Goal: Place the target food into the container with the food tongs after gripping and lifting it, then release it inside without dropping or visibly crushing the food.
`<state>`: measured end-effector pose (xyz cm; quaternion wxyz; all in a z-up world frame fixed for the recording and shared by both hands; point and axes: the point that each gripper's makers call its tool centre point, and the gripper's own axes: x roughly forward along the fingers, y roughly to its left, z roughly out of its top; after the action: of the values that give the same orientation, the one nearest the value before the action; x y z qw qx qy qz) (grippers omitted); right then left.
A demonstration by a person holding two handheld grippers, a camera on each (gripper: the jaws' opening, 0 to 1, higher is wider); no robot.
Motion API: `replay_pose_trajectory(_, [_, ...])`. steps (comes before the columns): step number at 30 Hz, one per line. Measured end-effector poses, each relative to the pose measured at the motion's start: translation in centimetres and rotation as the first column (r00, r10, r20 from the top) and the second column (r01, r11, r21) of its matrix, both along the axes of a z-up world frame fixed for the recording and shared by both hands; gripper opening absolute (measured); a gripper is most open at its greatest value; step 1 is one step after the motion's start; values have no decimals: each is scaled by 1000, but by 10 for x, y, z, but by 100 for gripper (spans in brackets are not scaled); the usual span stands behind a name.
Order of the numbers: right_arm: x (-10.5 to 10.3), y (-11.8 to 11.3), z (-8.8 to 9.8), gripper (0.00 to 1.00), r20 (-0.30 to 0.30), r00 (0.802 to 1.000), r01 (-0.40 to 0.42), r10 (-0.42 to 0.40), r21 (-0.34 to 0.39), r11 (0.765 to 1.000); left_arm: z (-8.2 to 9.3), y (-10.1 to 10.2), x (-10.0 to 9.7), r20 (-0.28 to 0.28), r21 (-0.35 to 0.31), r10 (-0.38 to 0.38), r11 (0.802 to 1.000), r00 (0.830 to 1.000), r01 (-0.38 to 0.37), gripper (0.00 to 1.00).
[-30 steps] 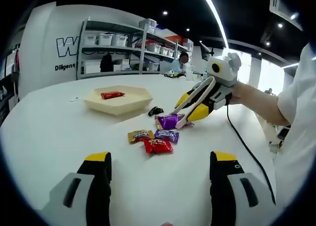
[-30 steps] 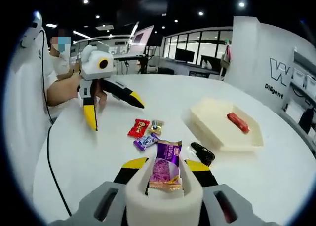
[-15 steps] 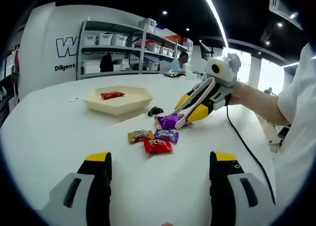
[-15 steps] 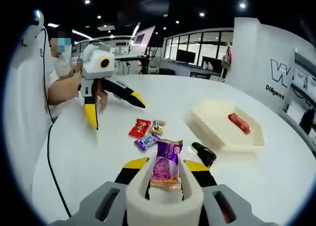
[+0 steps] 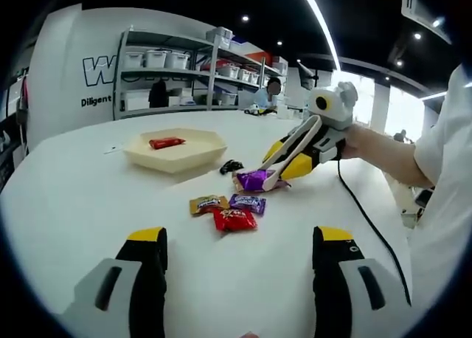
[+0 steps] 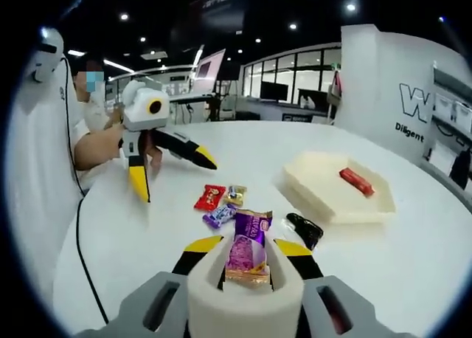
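Observation:
My right gripper [image 6: 245,246] is shut on white food tongs [image 6: 244,302]. The tongs pinch a purple snack packet [image 6: 248,248] just above the white table. Seen from the left gripper view, that packet [image 5: 256,179] hangs at the tongs' [image 5: 298,139] tips below the right gripper [image 5: 285,161], close beside the loose candies. A cream hexagonal tray [image 5: 193,154] lies beyond, to the left, with a red bar [image 5: 167,142] in it. In the right gripper view the tray [image 6: 324,198] sits ahead to the right. My left gripper [image 5: 240,238] is open and holds nothing.
Red [image 5: 234,219], orange [image 5: 209,203] and purple [image 5: 248,202] candies lie together on the table. A small black object [image 6: 303,229] rests between the tongs and the tray. The left gripper [image 6: 175,179] and a person's hand are at the left of the right gripper view. A cable [image 5: 369,223] trails over the table.
The right gripper has lifted the tongs and the purple packet slightly and edged them towards the tray. The left gripper has stayed where it was.

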<state>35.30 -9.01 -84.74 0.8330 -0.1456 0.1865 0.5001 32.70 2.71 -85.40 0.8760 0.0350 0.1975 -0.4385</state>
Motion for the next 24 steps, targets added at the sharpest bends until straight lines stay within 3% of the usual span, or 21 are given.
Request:
replay_pose_trajectory(12, [4, -1, 29, 17, 22, 1000, -17, 16, 47, 999, 1, 0, 0, 3, -1, 2, 1000, 1000, -2, 79])
replay_pose_trajectory(24, [24, 1, 62, 17, 45, 997, -62, 58, 86, 994, 2, 3, 1, 6, -2, 8, 1000, 1000, -8, 79])
